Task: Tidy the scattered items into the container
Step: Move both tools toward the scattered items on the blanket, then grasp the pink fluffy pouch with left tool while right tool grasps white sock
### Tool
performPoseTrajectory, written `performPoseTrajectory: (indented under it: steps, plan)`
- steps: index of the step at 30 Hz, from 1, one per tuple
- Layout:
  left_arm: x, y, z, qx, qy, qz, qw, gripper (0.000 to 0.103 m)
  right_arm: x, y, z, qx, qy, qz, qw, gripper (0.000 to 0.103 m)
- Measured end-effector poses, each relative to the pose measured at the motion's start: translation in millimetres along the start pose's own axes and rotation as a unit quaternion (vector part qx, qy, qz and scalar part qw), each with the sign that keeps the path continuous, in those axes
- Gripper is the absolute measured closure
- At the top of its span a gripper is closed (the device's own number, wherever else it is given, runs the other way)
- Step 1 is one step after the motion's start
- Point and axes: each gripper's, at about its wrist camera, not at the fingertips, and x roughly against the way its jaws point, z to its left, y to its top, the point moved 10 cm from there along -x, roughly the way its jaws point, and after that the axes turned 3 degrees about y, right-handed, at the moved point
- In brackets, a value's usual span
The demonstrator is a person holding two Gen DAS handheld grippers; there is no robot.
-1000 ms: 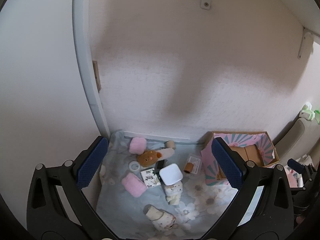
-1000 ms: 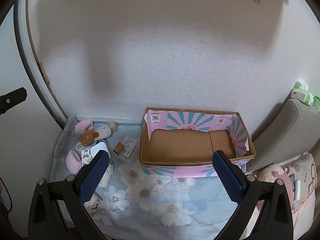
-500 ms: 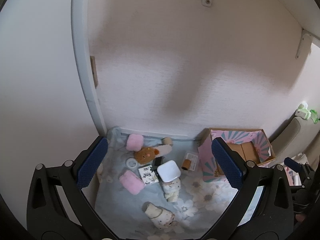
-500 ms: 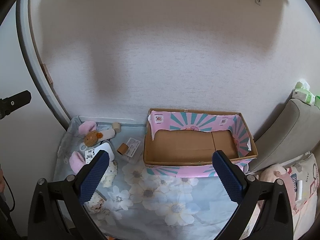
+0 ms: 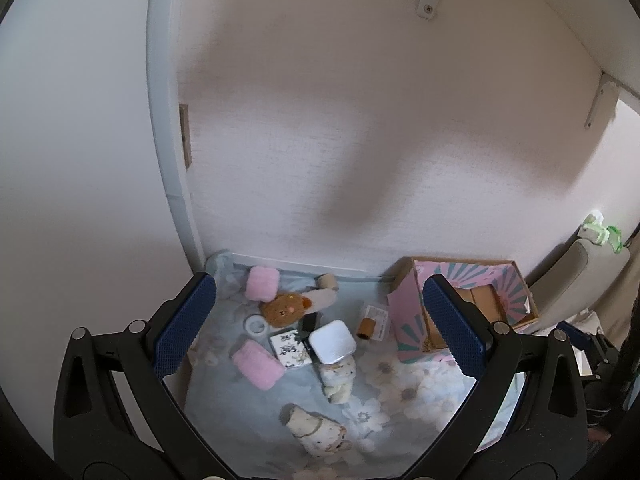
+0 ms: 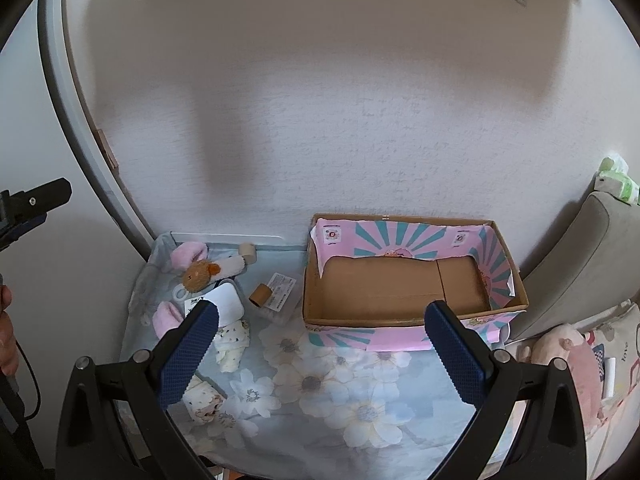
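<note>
A: Left wrist view first. The left gripper [image 5: 318, 328] hangs high over the floral cloth [image 5: 400, 408], its tongs wide apart and holding nothing. Progress?

B: Nothing is done, by the look of it. The pink-and-teal box [image 5: 408, 320] is the landmark, and every item lies left of it. Just beside it are a brown roll [image 5: 365, 327] and a clear packet [image 5: 376, 317]. Further left come the white square case [image 5: 332, 341], the printed card [image 5: 291, 350], the brown plush [image 5: 285, 310], two pink puffs [image 5: 262, 284] [image 5: 258, 369] and a white ring [image 5: 256, 325]. Two rolled patterned cloths [image 5: 339, 376] [image 5: 316, 430] lie left of the box and nearer the camera.

A: Any text?

B: The card has a dark print and the packet a label. Both are too small to read.

A: Right wrist view.

B: The right gripper [image 6: 322, 356] has its tongs apart too, empty, in front of the box [image 6: 412, 334]. The box's cardboard floor [image 6: 400, 284] is bare, so the whole job is left.

A: Labels here?

B: Two small white stickers [image 6: 330, 235] [image 6: 461, 237] sit on the box's back inner wall, unreadable. The packet [image 6: 280, 290] just left of the box shows printed lines, illegible. The bag [image 6: 608, 364] to the right of the box seems to read "love".
</note>
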Motion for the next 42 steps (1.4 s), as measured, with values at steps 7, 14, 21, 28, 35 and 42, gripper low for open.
performPoseTrajectory:
  steps: [7,14,21,28,35,42]
  plan:
    - [-14,-16,11,-0.024,0.000,0.006,0.9997,0.000,-4,-4,13,0.016,0.022,0.000,1.000,0.001]
    - [-58,-78,32,-0.088,0.009,0.053,0.9946,0.000,-33,-28,46,0.037,0.085,0.035,0.995,0.001]
    - [-124,-146,52,-0.130,0.015,0.111,0.9852,0.001,-86,-65,85,0.062,0.157,0.077,0.983,0.001]
    - [-185,-192,64,-0.135,0.005,0.155,0.9787,0.014,-171,-110,104,0.109,0.159,0.097,0.976,0.003]
    - [-213,-202,65,-0.150,0.003,0.158,0.9760,0.026,-214,-119,115,0.126,0.172,0.093,0.973,0.011]
    - [-217,-200,66,-0.140,-0.012,0.154,0.9780,0.051,-230,-125,125,0.146,0.166,0.110,0.969,0.056]
